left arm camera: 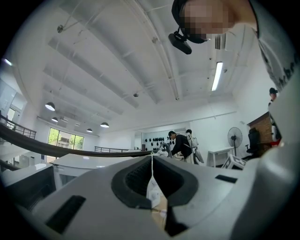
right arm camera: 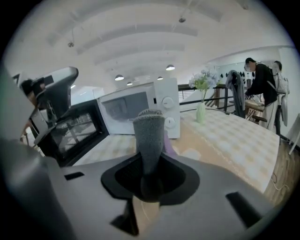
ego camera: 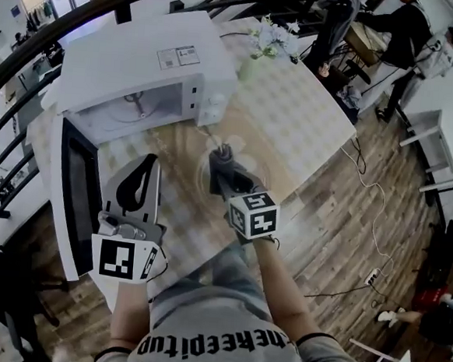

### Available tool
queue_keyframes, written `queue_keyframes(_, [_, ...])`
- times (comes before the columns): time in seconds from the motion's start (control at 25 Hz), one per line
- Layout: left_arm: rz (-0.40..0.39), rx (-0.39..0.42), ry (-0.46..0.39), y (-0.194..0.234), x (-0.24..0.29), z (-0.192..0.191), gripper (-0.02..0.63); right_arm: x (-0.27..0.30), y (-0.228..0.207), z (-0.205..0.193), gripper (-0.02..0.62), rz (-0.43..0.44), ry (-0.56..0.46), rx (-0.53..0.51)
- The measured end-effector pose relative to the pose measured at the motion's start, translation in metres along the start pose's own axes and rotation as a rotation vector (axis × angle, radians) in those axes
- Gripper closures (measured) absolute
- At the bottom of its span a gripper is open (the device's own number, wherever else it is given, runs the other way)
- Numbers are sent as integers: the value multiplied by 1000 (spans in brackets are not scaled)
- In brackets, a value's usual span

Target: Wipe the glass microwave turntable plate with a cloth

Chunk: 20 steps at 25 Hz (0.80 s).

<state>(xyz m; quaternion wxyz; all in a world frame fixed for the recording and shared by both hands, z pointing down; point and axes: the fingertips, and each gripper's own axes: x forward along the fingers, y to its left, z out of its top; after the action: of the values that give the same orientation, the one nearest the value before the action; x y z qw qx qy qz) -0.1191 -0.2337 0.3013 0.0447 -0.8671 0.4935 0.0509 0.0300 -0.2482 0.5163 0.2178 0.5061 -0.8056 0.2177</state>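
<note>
Item: glass turntable plate (ego camera: 256,164), clear, round, lying flat on the counter (ego camera: 317,121) in front of the microwave (ego camera: 142,68) and outside its cavity, directly beneath the right gripper. Counter covered with a pale checked cloth. Right gripper (ego camera: 225,175): jaws clamped on a grey cloth (ego camera: 220,153), a rolled wad that stands out past the jaw tips and points down at the plate's middle; whether cloth and glass touch cannot be told. In the right gripper view the same grey cloth (right arm camera: 149,131) rises from between the jaws of the right gripper (right arm camera: 150,173), with the microwave (right arm camera: 140,110) behind it. Left gripper (ego camera: 144,166): held to the left of the plate, well apart from it, jaws pressed together with nothing between them; the left gripper view, tilted up toward the ceiling, shows only a thin seam where the left gripper (left arm camera: 151,161) meets. Microwave: white, door (ego camera: 73,195) swung fully open to its left. Vase of pale flowers (ego camera: 265,43) at the counter's far side. Two persons (ego camera: 406,26) stand in the background.
</note>
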Motion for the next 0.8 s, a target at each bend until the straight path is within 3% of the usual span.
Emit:
queue_keyframes(0.52, [115,27,56,18,18,-22,595,101,-1,-42,503,55,369,20])
queue_keyframes(0.8, [145,30,82,24,29,-31,595,121,4,-48,505,91,426,-37])
